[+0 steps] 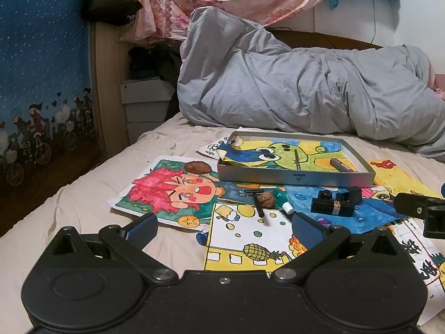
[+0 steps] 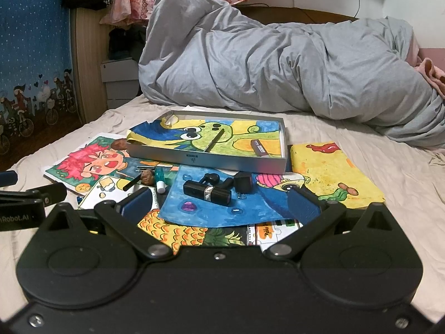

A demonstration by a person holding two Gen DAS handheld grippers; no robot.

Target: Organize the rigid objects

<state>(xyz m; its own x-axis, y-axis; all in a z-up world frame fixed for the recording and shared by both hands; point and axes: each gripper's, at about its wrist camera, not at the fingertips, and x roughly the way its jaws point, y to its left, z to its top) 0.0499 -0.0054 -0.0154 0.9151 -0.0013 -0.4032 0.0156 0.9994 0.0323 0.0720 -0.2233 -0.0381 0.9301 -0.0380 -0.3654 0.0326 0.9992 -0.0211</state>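
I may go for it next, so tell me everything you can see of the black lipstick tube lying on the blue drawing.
The glossy black lipstick tube with a glittery silver band looks like hard plastic. It is capped and lies on its side on the blue painted paper sheet, just in front of the shallow grey metal tray. A black cube-shaped cap and a small black earbud-like piece sit close behind it; whether they touch is unclear. Nothing grips it.

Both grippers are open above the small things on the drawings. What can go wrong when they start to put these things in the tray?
The walnut is round and may roll from open fingers. The lipstick lies on loose paper, which may slide when the right gripper closes. The razor, walnut and small bottle lie close together, so the left gripper may knock a neighbour.
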